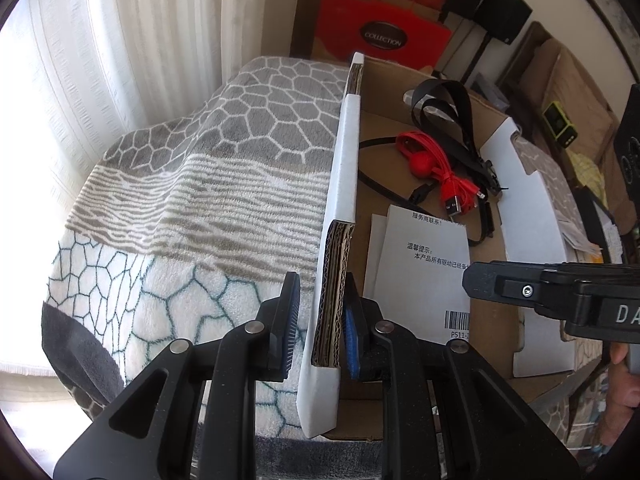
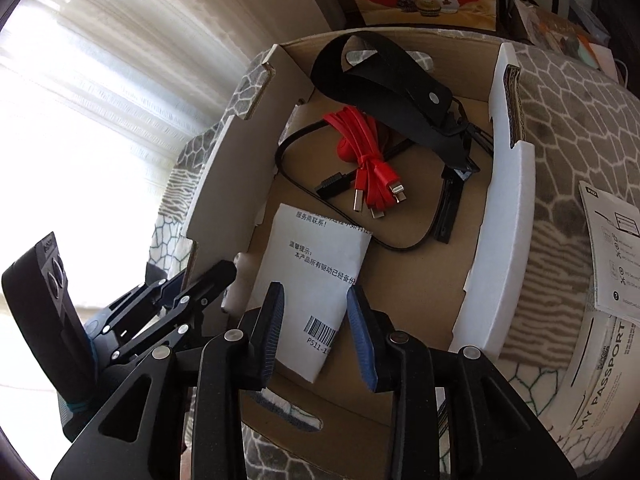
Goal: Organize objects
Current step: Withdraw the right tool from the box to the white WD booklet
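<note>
An open cardboard box sits on a patterned blanket. Inside lie a red cable bundle, a black strap, a thin black cable and a white printed sheet. My left gripper straddles the box's left wall and is shut on it near the front corner. My right gripper hangs over the sheet inside the box, jaws apart, with the pads off the paper. The red cable bundle and the sheet also show in the left wrist view.
A white "My Passport" carton with a leaflet on it lies on the blanket right of the box. A red gift bag and black speakers stand behind. Curtains hang at the left.
</note>
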Demonstrator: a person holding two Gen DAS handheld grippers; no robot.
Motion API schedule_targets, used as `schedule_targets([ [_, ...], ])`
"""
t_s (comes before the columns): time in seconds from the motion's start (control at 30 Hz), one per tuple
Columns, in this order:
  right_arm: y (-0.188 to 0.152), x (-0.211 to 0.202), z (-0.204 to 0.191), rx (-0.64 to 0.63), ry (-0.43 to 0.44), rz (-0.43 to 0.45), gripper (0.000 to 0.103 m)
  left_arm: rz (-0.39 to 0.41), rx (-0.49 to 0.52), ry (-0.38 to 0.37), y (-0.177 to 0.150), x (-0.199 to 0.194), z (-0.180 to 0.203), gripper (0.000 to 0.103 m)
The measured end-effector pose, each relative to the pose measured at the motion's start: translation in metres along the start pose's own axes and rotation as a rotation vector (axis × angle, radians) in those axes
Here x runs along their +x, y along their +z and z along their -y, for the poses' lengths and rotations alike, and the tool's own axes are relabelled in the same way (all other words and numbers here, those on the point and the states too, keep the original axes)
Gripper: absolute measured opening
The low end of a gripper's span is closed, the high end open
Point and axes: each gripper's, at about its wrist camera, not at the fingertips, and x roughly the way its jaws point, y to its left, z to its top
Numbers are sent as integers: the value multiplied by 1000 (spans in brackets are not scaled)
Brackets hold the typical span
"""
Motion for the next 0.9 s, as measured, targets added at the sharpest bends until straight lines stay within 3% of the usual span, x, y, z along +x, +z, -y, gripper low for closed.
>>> schedule_targets([
  [0.2,0,13,-6,-26,-116,4,31,1,6,5,0,-1,0,19],
  [0.57,-5,20,-8,-15,-49,-25,33,0,7,2,-1,-1,2,18],
  [0.77,-3,-13,1,-39,-28,12,36,-3,16,11,-1,0,6,18],
  [0.9,14,-47,-3,-68,-70,70,47,-6,17,14,-1,3,6,18],
])
